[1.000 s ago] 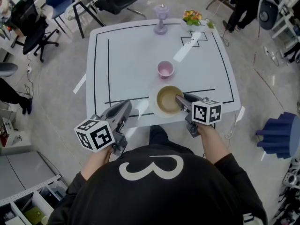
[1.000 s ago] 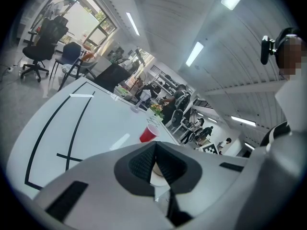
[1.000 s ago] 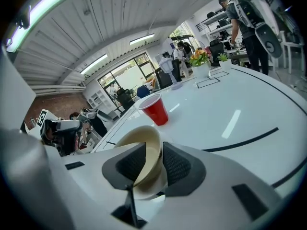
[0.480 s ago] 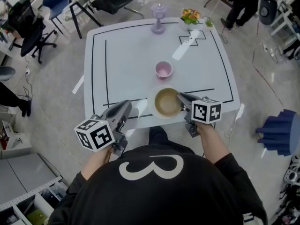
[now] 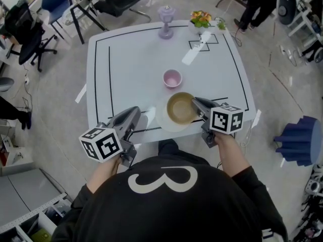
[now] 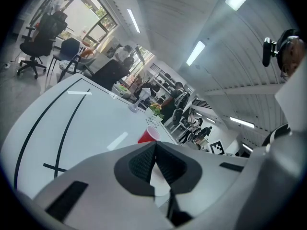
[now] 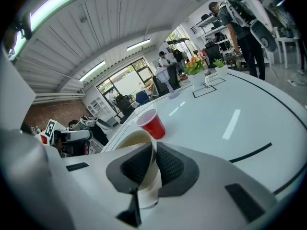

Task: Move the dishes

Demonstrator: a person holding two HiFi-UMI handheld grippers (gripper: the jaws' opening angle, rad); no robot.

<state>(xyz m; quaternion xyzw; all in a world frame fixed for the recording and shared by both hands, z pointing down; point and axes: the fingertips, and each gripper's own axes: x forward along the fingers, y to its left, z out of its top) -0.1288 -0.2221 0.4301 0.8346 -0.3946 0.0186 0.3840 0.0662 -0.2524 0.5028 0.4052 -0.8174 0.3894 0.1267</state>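
Right gripper is clamped on the rim of the bowl, just on the person's side of the cup, over a plate. Left gripper is pinched shut on nothing, farther from the cup, by the edge of the surface. Looks like the carry step to me. Next it probably wants a level lift and a free spot to land.

A black long-sleeved top bears a white looped mark. The grey left gripper and right gripper have black ribbed pads and black-and-white marker cubes.
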